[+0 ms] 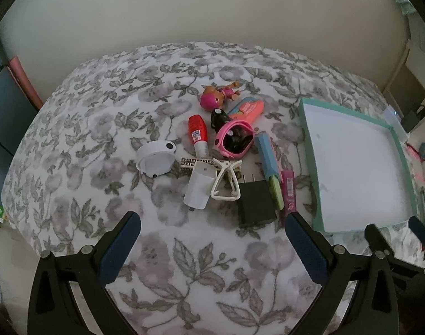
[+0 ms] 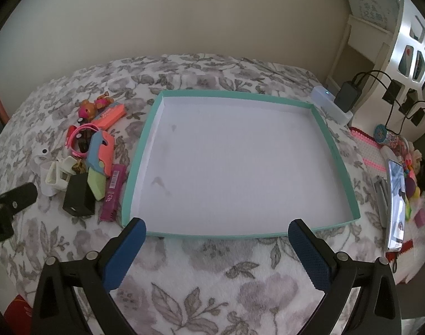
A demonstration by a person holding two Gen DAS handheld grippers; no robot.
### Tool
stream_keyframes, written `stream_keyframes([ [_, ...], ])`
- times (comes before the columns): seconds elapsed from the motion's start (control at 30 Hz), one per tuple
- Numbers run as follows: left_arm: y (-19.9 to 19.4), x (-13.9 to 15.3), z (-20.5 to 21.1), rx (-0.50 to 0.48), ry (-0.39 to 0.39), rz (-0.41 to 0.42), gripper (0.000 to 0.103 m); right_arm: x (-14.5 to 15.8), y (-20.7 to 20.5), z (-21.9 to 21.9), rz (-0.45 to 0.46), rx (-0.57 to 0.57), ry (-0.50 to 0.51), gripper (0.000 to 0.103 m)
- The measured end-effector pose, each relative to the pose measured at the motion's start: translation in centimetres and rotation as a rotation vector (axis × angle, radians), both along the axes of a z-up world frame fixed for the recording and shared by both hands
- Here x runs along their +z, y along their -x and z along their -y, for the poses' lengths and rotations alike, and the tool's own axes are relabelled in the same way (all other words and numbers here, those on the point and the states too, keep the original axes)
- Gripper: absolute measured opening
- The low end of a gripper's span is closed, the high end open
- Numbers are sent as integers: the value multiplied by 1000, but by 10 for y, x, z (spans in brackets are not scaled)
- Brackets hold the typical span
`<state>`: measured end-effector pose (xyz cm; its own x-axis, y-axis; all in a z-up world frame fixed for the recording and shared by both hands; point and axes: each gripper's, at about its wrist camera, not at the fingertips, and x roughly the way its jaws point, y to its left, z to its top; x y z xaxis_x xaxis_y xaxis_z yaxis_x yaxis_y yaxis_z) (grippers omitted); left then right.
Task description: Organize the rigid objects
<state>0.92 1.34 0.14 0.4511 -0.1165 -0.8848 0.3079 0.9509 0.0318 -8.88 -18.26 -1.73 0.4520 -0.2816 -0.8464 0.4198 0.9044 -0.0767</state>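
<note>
A floral blanket [image 1: 101, 106] is carrying the pile [image 1: 226, 162] just left of the tray [image 2: 141, 150], and both grippers, left [image 1: 212, 223] and right [image 2: 216, 229], are hovering spread wide and holding nothing, so I'd be grabbing the near black charger [image 1: 255, 205] first.

patterned bar [image 1: 188, 164] half hidden under chargers
</note>
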Motion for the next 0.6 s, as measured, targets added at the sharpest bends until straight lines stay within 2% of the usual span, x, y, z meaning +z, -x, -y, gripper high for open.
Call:
stream_keyframes([
  [0.27, -15, 19, -14, 48, 136, 31, 103, 10, -4, -8, 46, 31, -10, 103],
  [0.33, -22, 26, -17, 58, 149, 46, 103, 17, -7, -7, 71, 33, -27, 103],
  [0.47, -42, 44, -17, 111, 58, 94, 103, 44, -19, -6, 149, 58, -13, 103],
  [0.6, -64, 44, -22, 180, 19, 91, 103, 64, -41, -10, 209, 103, -37, 103],
])
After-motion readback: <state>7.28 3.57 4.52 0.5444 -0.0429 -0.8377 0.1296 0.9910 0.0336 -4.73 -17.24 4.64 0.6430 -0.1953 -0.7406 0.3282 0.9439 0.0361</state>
